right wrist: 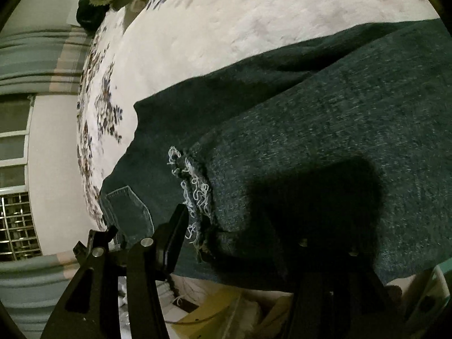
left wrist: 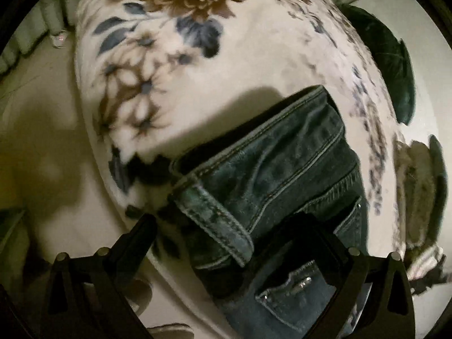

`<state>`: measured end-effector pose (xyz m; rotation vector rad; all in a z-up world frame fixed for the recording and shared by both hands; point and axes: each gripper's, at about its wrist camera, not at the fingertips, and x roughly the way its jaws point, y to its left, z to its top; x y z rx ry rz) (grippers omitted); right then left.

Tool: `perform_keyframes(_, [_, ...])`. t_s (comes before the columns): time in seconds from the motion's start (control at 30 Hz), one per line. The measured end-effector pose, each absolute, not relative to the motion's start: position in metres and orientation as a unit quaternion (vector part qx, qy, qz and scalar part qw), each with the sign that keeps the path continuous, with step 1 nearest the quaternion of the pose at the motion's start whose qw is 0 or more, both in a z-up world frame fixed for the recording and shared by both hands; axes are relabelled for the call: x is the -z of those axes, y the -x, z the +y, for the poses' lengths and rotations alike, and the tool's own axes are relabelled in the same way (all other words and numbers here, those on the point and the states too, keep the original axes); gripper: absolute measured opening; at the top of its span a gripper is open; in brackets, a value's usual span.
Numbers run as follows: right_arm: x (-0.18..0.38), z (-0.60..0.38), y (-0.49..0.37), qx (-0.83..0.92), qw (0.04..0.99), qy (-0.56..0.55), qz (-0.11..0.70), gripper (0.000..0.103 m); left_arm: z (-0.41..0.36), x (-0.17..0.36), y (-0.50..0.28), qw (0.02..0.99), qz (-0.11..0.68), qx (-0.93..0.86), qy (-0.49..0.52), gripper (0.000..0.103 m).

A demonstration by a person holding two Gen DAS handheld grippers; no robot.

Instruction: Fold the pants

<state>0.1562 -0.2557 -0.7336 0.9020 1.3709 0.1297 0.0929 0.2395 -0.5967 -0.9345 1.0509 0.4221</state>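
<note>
Blue denim pants [left wrist: 271, 163] lie on a white floral blanket [left wrist: 226, 62] on a bed. In the left wrist view the waistband end with belt loop and pocket rivets is close below me. My left gripper [left wrist: 223, 228] is open, its fingers [left wrist: 135, 234] spread on either side of the waistband corner. In the right wrist view the pants [right wrist: 325, 118] show a folded leg with a frayed hem [right wrist: 195, 192] and a back pocket [right wrist: 127, 209]. My right gripper [right wrist: 240, 226] is open over the frayed hem; its right finger is dark in shadow.
A dark green cushion [left wrist: 389, 67] lies at the blanket's far right. Curtains [right wrist: 34, 56] and a barred window [right wrist: 17, 226] stand left of the bed. Below the bed edge are yellow and white items [right wrist: 214, 310] on the floor.
</note>
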Motion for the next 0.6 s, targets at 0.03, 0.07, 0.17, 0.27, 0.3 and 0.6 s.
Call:
perform_keyframes(0.03, [0.729, -0.260, -0.151, -0.050, 0.684, -0.396, 0.610, 0.057, 0.240, 0.597, -0.091, 0.745, 0.471, -0.199, 0.429, 0.103])
perform_keyframes(0.07, [0.724, -0.261, -0.152, -0.039, 0.689, -0.387, 0.612, 0.057, 0.237, 0.594, -0.091, 0.747, 0.465, -0.202, 0.429, 0.103])
perform_keyframes(0.17, [0.705, -0.257, -0.157, 0.009, 0.710, -0.328, 0.623, 0.061, 0.234, 0.587, -0.081, 0.753, 0.446, -0.216, 0.432, 0.089])
perform_keyframes(0.27, [0.687, -0.252, -0.160, 0.078, 0.737, -0.204, 0.640, 0.079, 0.230, 0.568, -0.080, 0.773, 0.438, -0.229, 0.397, 0.049])
perform_keyframes(0.3, [0.684, -0.250, -0.162, 0.099, 0.739, -0.160, 0.647, 0.080, 0.229, 0.564, -0.081, 0.777, 0.434, -0.229, 0.394, 0.048])
perform_keyframes(0.6, [0.689, -0.259, -0.162, 0.104, 0.726, -0.133, 0.667, 0.080, 0.235, 0.574, -0.092, 0.781, 0.407, -0.218, 0.421, 0.033])
